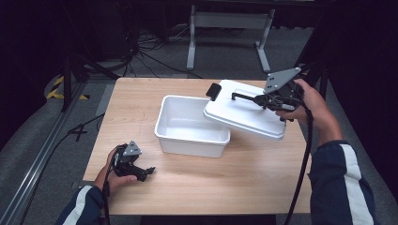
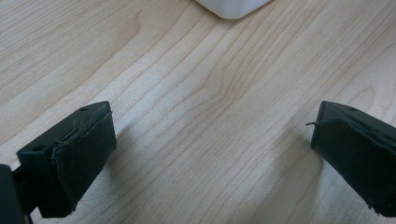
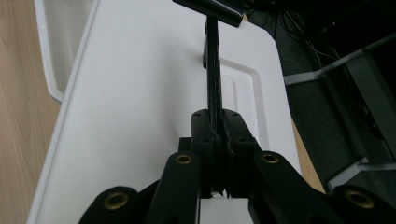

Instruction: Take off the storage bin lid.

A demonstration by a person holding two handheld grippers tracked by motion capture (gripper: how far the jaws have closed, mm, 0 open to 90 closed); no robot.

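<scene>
A white plastic bin (image 1: 187,126) stands open and empty in the middle of the wooden table (image 1: 244,173). Its white lid (image 1: 244,115) hangs tilted over the bin's right rim and the table beyond. My right gripper (image 1: 259,100) is shut on the thin black handle (image 3: 212,70) on top of the lid (image 3: 140,93). A black latch (image 1: 213,91) sticks out at the lid's far left corner. My left gripper (image 1: 149,171) rests low on the table near the front left, open and holding nothing. Between its wide-apart jaws (image 2: 212,154) lies bare wood, with a corner of the bin (image 2: 231,7) ahead.
The table's right edge lies just past the lid, with grey floor (image 1: 225,51) and a metal stand's legs (image 1: 192,42) behind. Cables (image 1: 150,51) lie on the floor at the back left. Bare wood stretches in front of the bin.
</scene>
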